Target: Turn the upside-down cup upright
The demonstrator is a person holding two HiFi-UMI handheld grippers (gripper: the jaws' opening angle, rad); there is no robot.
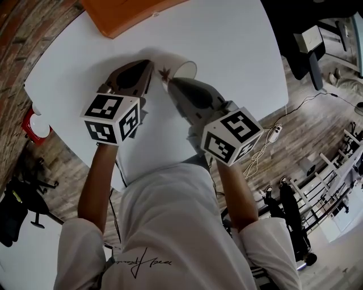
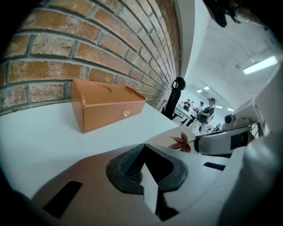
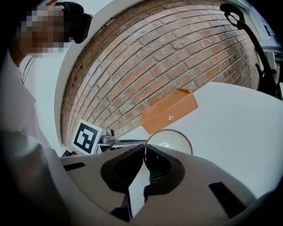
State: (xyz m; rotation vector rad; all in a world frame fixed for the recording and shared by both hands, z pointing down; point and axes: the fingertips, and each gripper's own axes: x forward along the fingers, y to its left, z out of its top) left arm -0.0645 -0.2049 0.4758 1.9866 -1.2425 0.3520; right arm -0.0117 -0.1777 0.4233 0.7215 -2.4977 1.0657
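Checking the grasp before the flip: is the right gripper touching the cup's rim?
Touching. The right gripper view shows the right gripper with its jaws closed on the rim of the cup, with no gap visible.

A cup (image 1: 173, 63) with a brown leaf on it is tipping on its side over the white table (image 1: 232, 51), mid-frame, its open end pointing right. The left gripper (image 1: 147, 65) is sitting just beside its closed end. The right gripper (image 1: 171, 82) is meeting its rim from below. An orange box (image 1: 122, 12) is lying at the top edge.
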